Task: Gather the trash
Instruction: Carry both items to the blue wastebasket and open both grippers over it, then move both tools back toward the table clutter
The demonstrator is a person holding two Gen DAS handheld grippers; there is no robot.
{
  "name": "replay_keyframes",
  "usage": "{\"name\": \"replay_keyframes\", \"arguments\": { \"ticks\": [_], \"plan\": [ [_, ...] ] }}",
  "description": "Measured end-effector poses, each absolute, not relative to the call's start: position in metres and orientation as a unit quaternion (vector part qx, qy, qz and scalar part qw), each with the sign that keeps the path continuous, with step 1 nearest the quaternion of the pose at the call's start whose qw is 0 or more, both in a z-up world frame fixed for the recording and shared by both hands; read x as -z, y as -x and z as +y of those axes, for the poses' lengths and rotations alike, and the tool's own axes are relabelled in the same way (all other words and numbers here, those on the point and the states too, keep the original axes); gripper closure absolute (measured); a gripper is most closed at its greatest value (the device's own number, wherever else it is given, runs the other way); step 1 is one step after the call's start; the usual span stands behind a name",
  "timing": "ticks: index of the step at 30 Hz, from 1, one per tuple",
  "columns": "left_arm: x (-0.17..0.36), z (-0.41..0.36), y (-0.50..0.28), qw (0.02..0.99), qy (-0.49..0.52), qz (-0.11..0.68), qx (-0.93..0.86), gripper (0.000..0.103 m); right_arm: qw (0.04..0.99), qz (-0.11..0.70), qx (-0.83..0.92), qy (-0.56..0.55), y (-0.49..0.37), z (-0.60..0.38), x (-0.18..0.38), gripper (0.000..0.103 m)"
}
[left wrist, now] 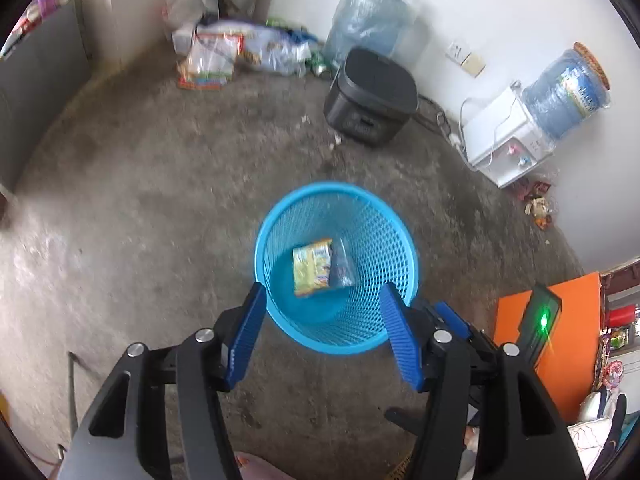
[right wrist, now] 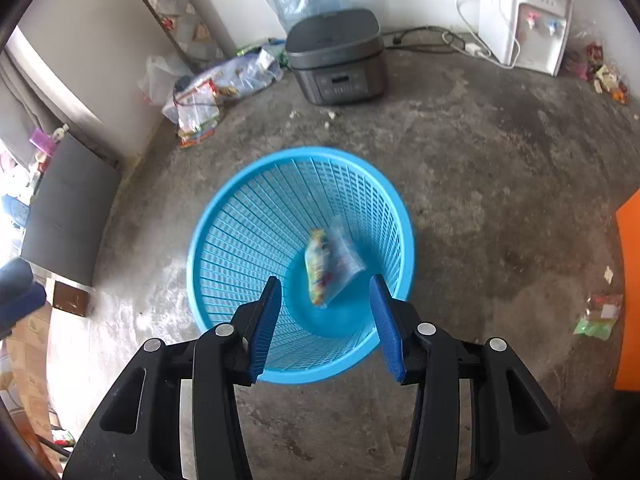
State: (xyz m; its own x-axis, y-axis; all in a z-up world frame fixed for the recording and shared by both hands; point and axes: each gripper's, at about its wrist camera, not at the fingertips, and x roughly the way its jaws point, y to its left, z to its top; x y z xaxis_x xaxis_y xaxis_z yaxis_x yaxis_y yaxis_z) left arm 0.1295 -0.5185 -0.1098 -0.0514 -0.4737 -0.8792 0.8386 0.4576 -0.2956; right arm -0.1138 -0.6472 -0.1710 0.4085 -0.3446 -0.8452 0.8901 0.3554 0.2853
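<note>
Both the left gripper [left wrist: 322, 292] and right gripper [right wrist: 325, 284] hang spread and empty above the blue basket [right wrist: 224, 216] at frame centre, where two wrappers [right wrist: 330, 266] lie as collected trash.

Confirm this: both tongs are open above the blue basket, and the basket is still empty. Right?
Not quite. The blue basket is not empty: the right wrist view shows a yellow snack wrapper and a clear plastic bag inside. Both the left tongs and right tongs are open above it.
</note>
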Motion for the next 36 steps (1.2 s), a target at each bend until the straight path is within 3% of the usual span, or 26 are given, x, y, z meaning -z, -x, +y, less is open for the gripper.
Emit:
{"name": "replay_keyframes", "arguments": {
  "ticks": [4, 9, 16, 25, 36],
  "plan": [
    [0.052, -0.497, -0.12, 0.698, -0.16, 0.461, 0.524, 0.039, 0.788, 0.31, 0.408, -0.343, 0.112, -0.625, 0.117, 0.042],
    [-0.025, -0.443, -0.11, 0.723, -0.12, 0.383, 0.563, 0.018, 0.84, 0.246, 0.392, -0.283, 0.115, -0.582, 0.043, 0.027],
    [-0.089, -0.346, -0.11, 0.761, -0.092, 0.333, 0.549, 0.012, 0.896, 0.176, 0.345, -0.219, 0.121, -0.513, -0.027, 0.009],
    [-0.118, -0.199, -0.118, 0.844, -0.095, 0.285, 0.444, 0.01, 0.941, 0.162, 0.286, -0.087, 0.094, -0.421, -0.072, 0.008],
    [-0.09, -0.021, -0.102, 0.91, -0.013, 0.277, 0.307, 0.008, 0.966, 0.197, 0.156, -0.054, 0.068, -0.35, -0.072, 0.008]
  ]
}}
